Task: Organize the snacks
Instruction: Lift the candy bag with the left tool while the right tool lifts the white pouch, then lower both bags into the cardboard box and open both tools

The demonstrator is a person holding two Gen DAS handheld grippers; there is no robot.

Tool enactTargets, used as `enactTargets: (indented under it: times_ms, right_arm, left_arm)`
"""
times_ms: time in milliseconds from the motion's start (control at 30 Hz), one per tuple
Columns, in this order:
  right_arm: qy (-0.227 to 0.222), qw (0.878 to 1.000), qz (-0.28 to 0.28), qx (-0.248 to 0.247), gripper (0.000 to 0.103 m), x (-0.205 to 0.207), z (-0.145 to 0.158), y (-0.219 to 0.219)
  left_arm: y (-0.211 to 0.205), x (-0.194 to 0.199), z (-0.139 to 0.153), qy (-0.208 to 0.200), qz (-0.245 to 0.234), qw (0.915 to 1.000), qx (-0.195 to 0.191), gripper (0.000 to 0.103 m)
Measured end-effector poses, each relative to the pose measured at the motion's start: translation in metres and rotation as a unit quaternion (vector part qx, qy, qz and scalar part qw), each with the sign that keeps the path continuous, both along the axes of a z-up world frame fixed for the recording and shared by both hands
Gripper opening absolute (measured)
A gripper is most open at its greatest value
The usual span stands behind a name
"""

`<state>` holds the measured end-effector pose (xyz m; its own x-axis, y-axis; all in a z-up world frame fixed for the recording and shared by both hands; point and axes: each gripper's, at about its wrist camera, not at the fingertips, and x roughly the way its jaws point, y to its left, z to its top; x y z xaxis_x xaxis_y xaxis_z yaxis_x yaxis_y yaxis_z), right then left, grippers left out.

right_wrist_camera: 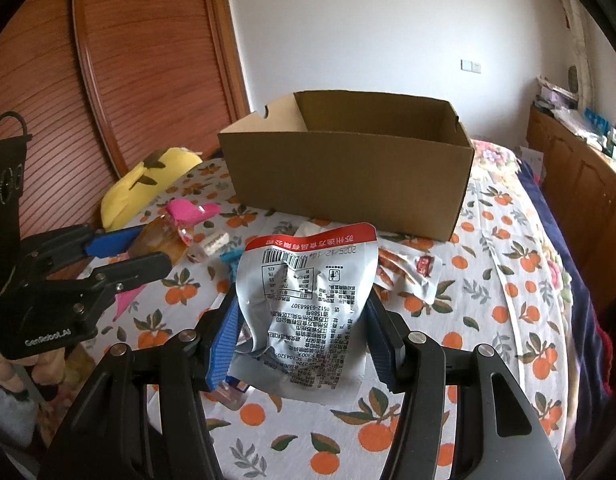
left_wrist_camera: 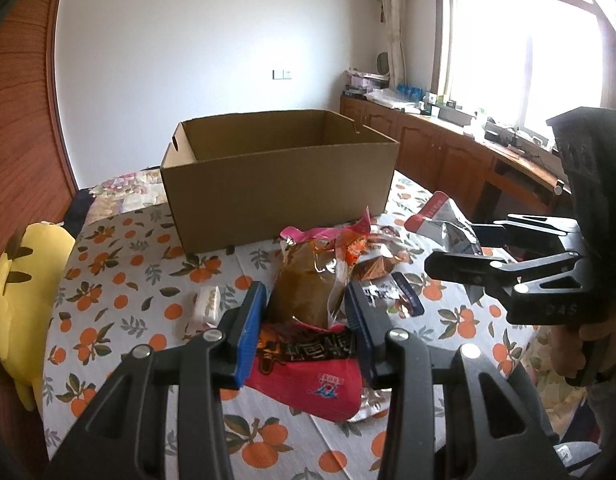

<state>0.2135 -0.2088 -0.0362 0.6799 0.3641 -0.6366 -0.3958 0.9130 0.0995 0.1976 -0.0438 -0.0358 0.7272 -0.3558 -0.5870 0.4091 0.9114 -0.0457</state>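
Both snacks are gripped and off the orange-print tablecloth (right_wrist_camera: 508,280); step in hand looks like the carry to the open brown cardboard box (left_wrist_camera: 275,184).

Left gripper (left_wrist_camera: 305,312) pinches a pink-and-clear pouch w/ brown filling (left_wrist_camera: 308,292). Right gripper (right_wrist_camera: 301,332) pinches a silver foil bag w/ red top band (right_wrist_camera: 308,292).

Next move, I judge: lift each over the box's near wall, then release inside. Loose packets remain on the cloth near the box.

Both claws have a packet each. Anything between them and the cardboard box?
Nothing visible. The left claw holds the pink-topped snack packet, the right claw the silver packet. The open cardboard box sits behind; only low loose snacks lie on the tablecloth between.
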Motion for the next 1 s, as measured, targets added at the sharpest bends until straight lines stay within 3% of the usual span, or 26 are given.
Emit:
enactTargets:
  times_ms: [433,1000]
  right_arm:
    - [-0.023,0.999,0.014,-0.026,0.058,0.034,0.027,0.007]
    - [-0.064,0.997,0.030,-0.038,0.058,0.123,0.073,0.020]
  left_arm:
    - [0.012,0.046,0.021,-0.026,0.006,0.9996,0.000,0.040]
    - [-0.003,0.141,0.053,-0.073,0.001,0.9973,0.007,0.040]
